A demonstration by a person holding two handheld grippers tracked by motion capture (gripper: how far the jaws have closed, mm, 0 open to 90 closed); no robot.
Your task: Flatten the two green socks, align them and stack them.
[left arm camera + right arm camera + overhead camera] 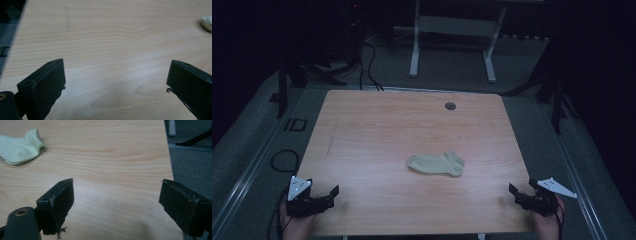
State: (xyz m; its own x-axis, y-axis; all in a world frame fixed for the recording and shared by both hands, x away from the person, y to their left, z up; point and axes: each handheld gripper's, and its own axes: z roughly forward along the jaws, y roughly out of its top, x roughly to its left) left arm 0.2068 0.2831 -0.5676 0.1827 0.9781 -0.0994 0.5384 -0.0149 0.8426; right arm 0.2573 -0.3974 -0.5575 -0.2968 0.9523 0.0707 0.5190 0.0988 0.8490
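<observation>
From the high view, the sock (436, 164) lay flat near the middle of the table (377, 125), a bit toward the front edge. It looked soft, light and floppy, so pinching an end seemed best. The left gripper (326, 196) sat at the front left corner and the right gripper (518, 194) at the front right corner.

In the left gripper view, the jaws stood wide apart, holding nothing, and the sock (207, 23) peeked in far off.

In the right gripper view, the jaws gaped too, well apart from the sock (20, 147)

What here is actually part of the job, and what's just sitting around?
Part of the job:
sock
left gripper, open
right gripper, open
table

Just lying about:
round grey cap in the tabletop
white desk frame
floor cables
</observation>
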